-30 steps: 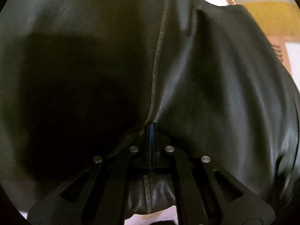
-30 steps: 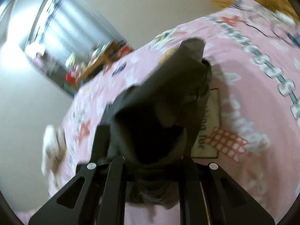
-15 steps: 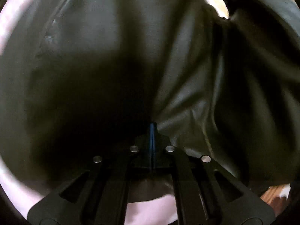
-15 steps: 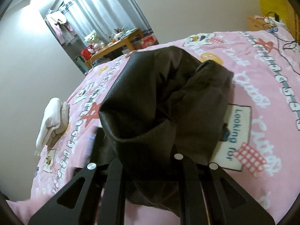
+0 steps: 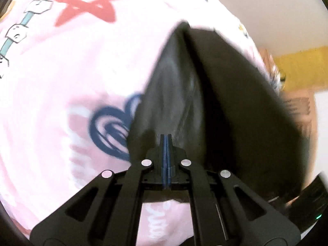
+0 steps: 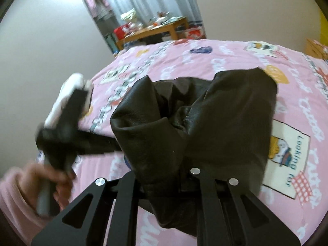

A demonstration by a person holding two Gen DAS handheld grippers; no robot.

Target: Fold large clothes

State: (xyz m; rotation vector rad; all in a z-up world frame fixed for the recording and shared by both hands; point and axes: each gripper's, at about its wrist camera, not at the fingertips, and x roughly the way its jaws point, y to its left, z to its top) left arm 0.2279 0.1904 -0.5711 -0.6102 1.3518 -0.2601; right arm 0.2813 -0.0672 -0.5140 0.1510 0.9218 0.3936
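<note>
A black leather garment (image 6: pixel 205 123) lies bunched on a pink printed bedspread (image 6: pixel 205 61). My right gripper (image 6: pixel 168 176) is shut on a fold of it; its tips are hidden under the leather. In the left wrist view the garment (image 5: pixel 215 94) rises as a dark peak ahead of my left gripper (image 5: pixel 166 137), whose jaws are closed together with the leather just past the tips. I cannot tell if cloth is pinched there. The left gripper also shows in the right wrist view (image 6: pixel 114 145), held by a hand at the garment's left edge.
The bedspread (image 5: pixel 61 82) spreads left of the garment. A folded white cloth (image 6: pixel 67 94) lies near the bed's left edge. A wooden table (image 6: pixel 155 30) with clutter and curtains stand beyond the bed. A wooden nightstand (image 6: pixel 315 47) is at far right.
The left gripper has pulled back and down, so the bedspread now shows where leather filled its view. The garment has dropped lower onto the bed, and the left gripper has come into the right view.
</note>
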